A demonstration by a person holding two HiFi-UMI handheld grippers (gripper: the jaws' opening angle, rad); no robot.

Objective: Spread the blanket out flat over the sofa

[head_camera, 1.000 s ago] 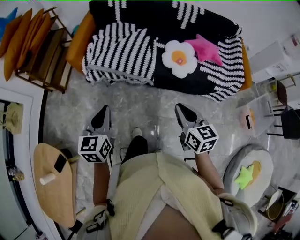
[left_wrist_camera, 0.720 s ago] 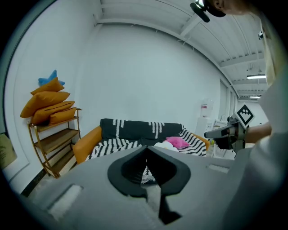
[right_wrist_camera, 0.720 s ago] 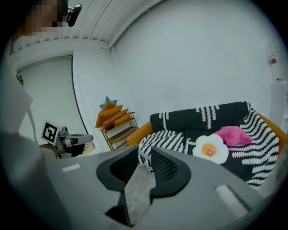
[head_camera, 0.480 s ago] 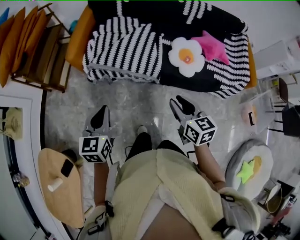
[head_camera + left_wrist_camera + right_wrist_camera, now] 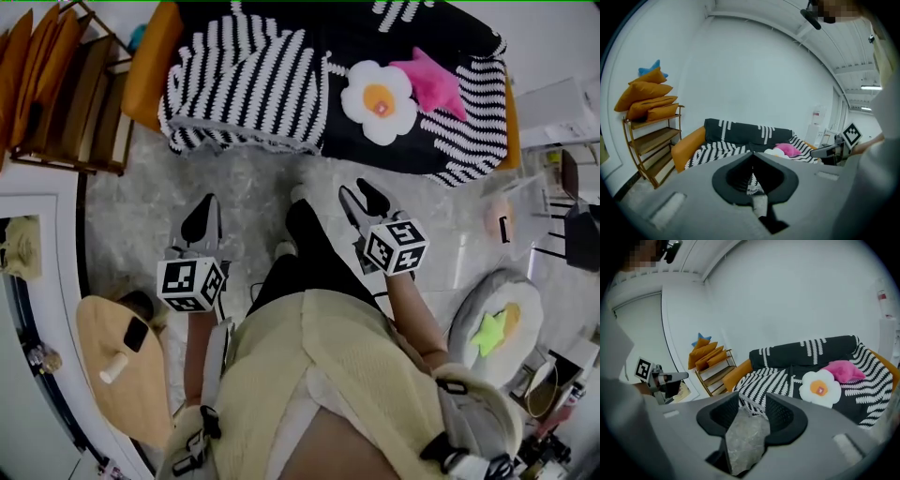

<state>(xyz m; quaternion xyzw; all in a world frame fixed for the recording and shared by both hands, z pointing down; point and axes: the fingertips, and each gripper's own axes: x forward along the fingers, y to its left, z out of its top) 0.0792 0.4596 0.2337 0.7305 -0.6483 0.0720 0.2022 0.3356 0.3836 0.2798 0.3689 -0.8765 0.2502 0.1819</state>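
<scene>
Right gripper view: the right gripper [image 5: 752, 395] has its fingers [image 5: 780, 416] apart. They have just been opening, and nothing sits between them; only the pale floor [image 5: 743, 441] shows through the gap. In the left gripper view the left gripper [image 5: 752, 156] has its fingers [image 5: 737, 177] closed tip to tip, empty.

From the head view both tools hang over the marble floor, well short of the sofa [image 5: 153, 66], the left at middle left and the right just right of centre, with the person's dark leg [image 5: 309, 253] stepping between them.

The blanket [image 5: 253, 84], black with white stripes, lies across the sofa along the top of the frame. It covers the seat and back. Its left part looks doubled over and hangs down the front edge, and the orange arm at upper left stays bare.

A flower cushion [image 5: 379, 101] and a pink star cushion [image 5: 431, 80] rest on the blanket, touching each other, toward the upper right.

A wooden shelf [image 5: 84, 122] with orange cushions stands at far upper left, beside the sofa.

A round floor cushion [image 5: 497, 323] lies at lower right.
</scene>
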